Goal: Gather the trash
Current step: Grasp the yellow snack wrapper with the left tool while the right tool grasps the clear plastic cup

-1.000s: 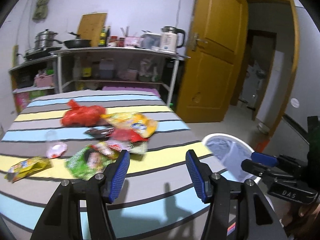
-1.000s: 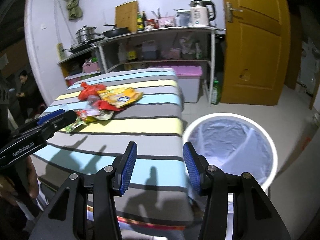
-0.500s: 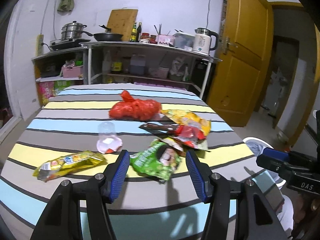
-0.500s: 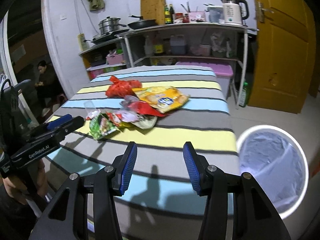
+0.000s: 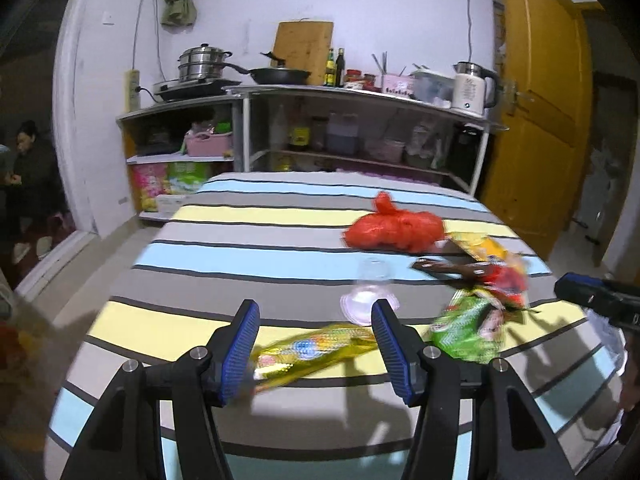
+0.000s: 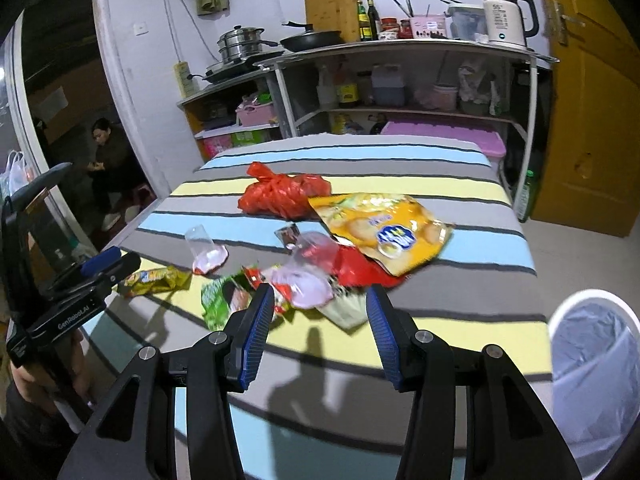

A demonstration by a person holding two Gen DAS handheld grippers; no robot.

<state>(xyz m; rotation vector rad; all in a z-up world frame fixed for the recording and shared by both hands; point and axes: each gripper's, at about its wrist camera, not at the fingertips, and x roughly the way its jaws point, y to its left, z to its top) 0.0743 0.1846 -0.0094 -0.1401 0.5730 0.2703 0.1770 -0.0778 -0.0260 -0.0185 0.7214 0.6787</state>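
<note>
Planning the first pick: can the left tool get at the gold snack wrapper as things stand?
Probably yes. The left tool is open, and the gold snack wrapper lies flat on the striped table right ahead of its fingers, apart from the other litter, with nothing over it.

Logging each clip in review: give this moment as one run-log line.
phase: approach | left tool: open, empty, over gold wrapper | right tool: open, empty, facing wrapper pile | bin: lined, beside table

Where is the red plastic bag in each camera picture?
Left wrist view: the red plastic bag lies right of centre on the striped table.
Right wrist view: the bag lies left of centre, above the snack packets.
Shared landmark: the white kettle on the shelf.
</note>
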